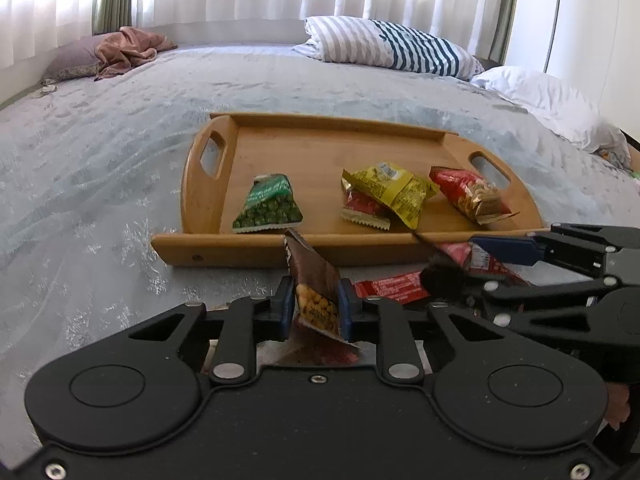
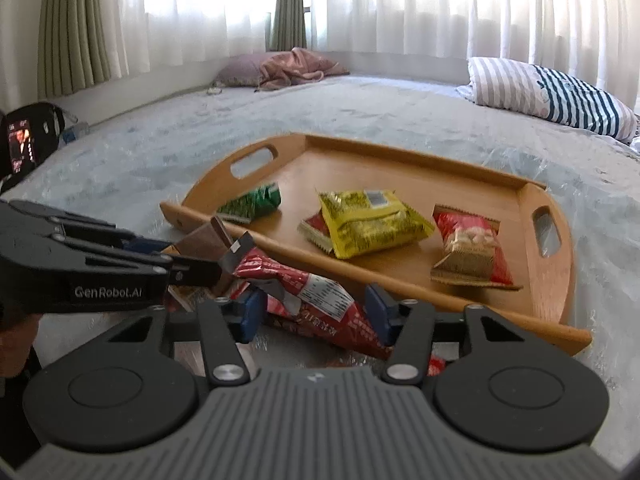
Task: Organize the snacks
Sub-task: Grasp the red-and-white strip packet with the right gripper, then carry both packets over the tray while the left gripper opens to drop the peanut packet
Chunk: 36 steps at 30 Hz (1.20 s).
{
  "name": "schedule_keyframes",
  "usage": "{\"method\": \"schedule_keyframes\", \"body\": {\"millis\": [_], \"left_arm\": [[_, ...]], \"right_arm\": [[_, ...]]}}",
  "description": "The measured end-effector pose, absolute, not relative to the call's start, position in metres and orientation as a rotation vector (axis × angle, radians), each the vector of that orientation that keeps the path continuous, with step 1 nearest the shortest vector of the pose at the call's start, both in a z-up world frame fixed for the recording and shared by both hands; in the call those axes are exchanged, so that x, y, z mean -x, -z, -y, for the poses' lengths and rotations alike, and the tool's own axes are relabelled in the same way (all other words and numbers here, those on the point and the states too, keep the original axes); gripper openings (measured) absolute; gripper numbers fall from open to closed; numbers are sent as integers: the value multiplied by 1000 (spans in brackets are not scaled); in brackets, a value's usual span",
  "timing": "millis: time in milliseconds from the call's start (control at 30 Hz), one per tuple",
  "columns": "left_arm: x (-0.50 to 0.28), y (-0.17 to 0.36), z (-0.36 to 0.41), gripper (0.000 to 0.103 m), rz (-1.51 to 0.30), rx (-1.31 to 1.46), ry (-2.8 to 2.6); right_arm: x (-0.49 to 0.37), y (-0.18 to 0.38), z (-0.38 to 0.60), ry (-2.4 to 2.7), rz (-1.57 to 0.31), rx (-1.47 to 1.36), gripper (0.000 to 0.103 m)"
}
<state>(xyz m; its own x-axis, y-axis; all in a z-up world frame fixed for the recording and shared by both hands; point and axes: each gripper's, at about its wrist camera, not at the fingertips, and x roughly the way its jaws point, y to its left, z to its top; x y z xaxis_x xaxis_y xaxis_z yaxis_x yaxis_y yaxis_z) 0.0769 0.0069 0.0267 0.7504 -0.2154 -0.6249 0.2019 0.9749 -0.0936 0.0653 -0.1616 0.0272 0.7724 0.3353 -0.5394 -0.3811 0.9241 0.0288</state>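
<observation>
Snack packets crowd tray; pillows behind.

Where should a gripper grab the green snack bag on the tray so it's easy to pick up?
Probably the narrow, pinched top of the green snack bag, its far end in the left wrist view. The bag lies flat on the wooden tray and widens toward the near rim, so the slim end fits between the fingers best. Come from above: the rim blocks a low approach, and the space around that end is bare.
</observation>
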Motion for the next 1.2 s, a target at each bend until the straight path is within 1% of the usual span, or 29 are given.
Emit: {"method": "schedule_keyframes", "body": {"millis": [67,267,400,1200], "left_arm": [[-76,-28,-6,17,-679,15,228],[-74,-30,-6,14,-672,16,230],[-72,-34,-6,12,-663,20,228],[-67,-48,-11,11,-635,33,209]], "right_arm": [[-66,-31,163,-381,-560,74,52],[-67,-39,165,-357,-549,58,48],[-66,-40,164,-353,-549,54,48],[-77,-44,161,-313,-581,12,47]]}}
